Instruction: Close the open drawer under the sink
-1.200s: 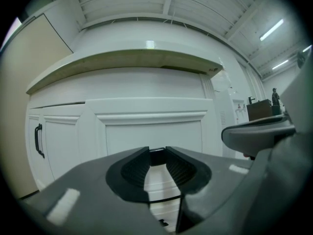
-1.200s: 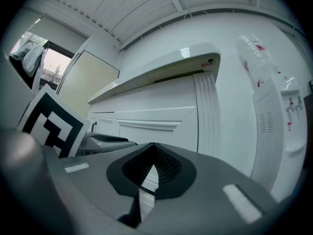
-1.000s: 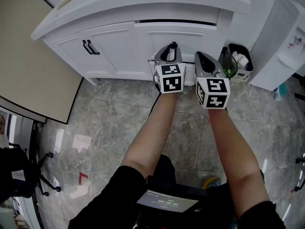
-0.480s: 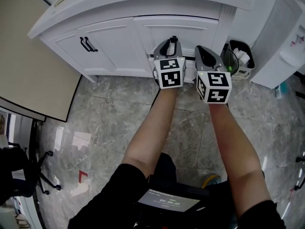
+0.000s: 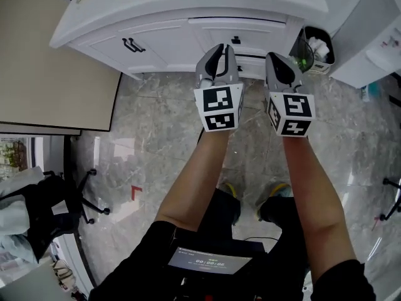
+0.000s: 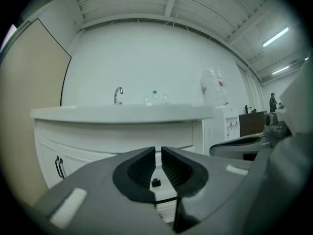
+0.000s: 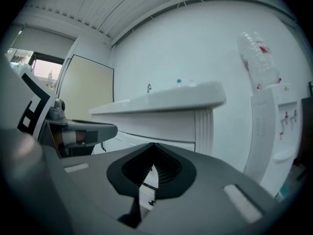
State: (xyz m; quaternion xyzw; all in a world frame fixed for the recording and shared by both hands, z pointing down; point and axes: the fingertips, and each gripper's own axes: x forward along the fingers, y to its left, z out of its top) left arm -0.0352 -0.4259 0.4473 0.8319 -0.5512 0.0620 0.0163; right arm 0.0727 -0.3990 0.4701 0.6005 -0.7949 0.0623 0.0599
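The white sink cabinet (image 5: 156, 39) stands ahead of me. Its drawer front (image 5: 250, 30) below the counter looks flush with the cabinet face, with a small black knob (image 5: 236, 41) on it. My left gripper (image 5: 217, 47) is shut and empty, held a little in front of that drawer. In the left gripper view the knob (image 6: 155, 182) shows through the thin slit between the left gripper's (image 6: 158, 153) jaws. My right gripper (image 5: 279, 58) hangs beside the left one, shut and empty. The right gripper (image 7: 152, 168) points at the cabinet's right end.
A black waste bin (image 5: 317, 47) sits right of the cabinet, then a white water dispenser (image 5: 376, 36) with a bottle (image 7: 258, 58) on top. Paired black door handles (image 5: 131, 44) are at the cabinet's left. A beige panel (image 5: 44, 61) stands left; an office chair (image 5: 37, 212) lower left.
The dark gap above the drawer front has gone; the front now lies flush. Both grippers have drawn back from the cabinet and the view has shifted away.
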